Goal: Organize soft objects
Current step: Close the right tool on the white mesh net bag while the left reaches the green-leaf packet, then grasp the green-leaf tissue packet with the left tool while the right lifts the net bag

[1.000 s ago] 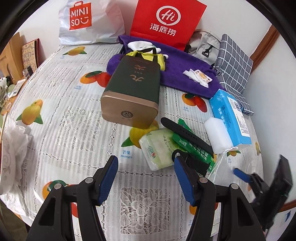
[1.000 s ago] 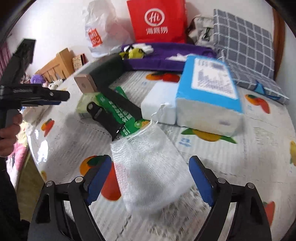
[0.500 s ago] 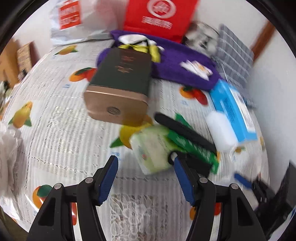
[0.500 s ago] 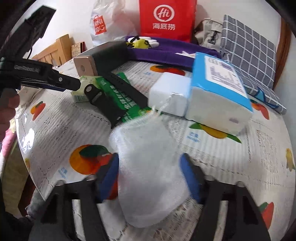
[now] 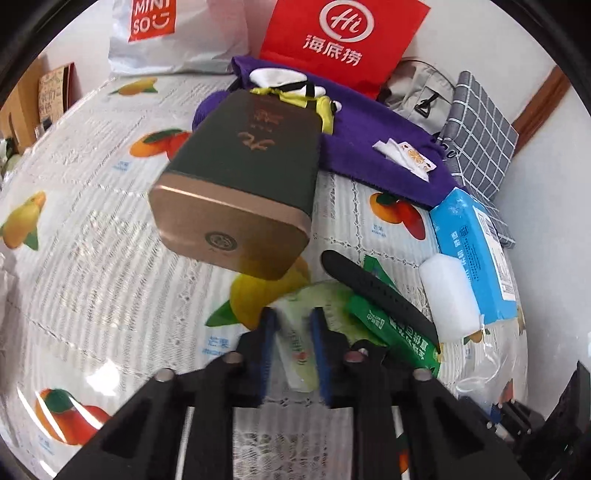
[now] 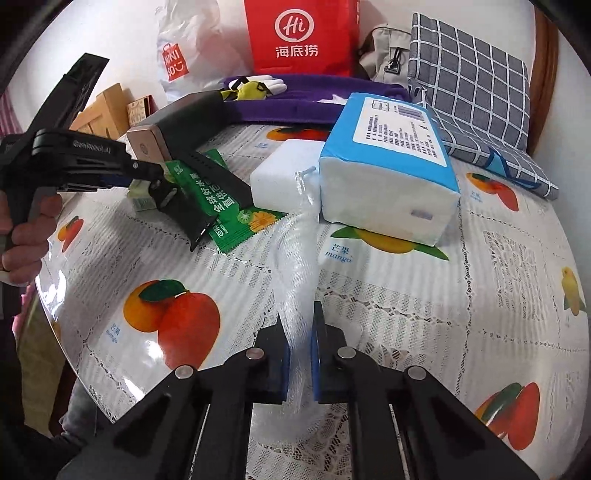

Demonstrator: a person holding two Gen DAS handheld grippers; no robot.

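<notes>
The left gripper (image 5: 293,343) pinches a pale green soft pack (image 5: 299,354); its blue pads press both sides, and the pack's lower end is hidden behind the fingers. In the right wrist view only a corner of that pack shows at 9 o'clock, beside the hand (image 6: 26,229) on the handle. The right gripper (image 6: 300,354) pinches a white mesh bag (image 6: 295,280), squeezed to a narrow strip between the pads; its near end runs out of sight under the gripper. The mesh is nearly see-through, so its edges are hard to trace against the fruit-print cloth (image 6: 461,295).

One dark green tin (image 5: 236,188) lies on its side at 11 o'clock of the pack, blurred. One black strap (image 5: 376,291) crosses one green sachet (image 5: 391,328) at 2 o'clock of the pack. One white block (image 6: 284,173) touches one blue tissue pack (image 6: 388,162), at 12 o'clock of the mesh bag. Further back: one purple cloth (image 5: 369,144), one red bag (image 5: 340,40) cut off at the top, one white bag (image 5: 173,33) likewise, one checked cushion (image 6: 472,85), and a grey bag (image 6: 384,48) mostly hidden.
</notes>
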